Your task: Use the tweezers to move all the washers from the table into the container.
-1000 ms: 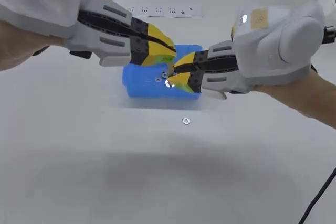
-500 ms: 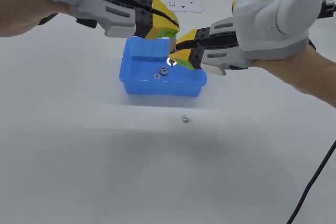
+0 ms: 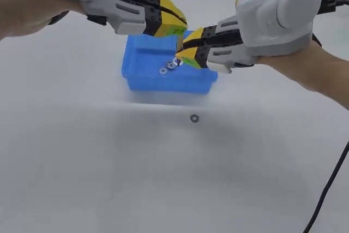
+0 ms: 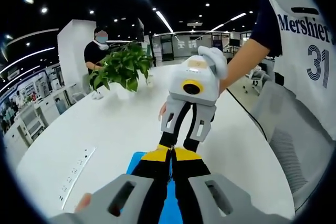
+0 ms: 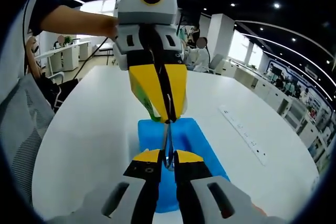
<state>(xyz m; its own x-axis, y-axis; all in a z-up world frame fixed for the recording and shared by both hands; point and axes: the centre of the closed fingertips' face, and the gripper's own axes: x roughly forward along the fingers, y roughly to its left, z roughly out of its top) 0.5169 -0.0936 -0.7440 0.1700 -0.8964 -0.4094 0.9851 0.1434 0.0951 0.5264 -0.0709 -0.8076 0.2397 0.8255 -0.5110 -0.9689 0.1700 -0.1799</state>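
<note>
Left gripper (image 3: pixel 175 25), right gripper (image 3: pixel 186 54): my jaws clamped on tweezers (image 3: pixel 178 46). Tip washer (image 3: pixel 176 61) appears held over container (image 3: pixel 139 77). Two deposited washers (image 3: pixel 163 70) inside. Table washer (image 3: pixel 194 118) remains on table (image 3: pixel 109 162). Task incomplete.

The head view looks down from close above the white tabletop (image 3: pixel 82 162), the container (image 3: pixel 139 77) upper centre. The left gripper view faces the right hand-held gripper (image 3: pixel 182 54) nearly tip to tip; the right gripper view faces the left hand-held gripper (image 5: pixel 168 118) likewise. Both share the container at lower centre, office beyond.
</note>
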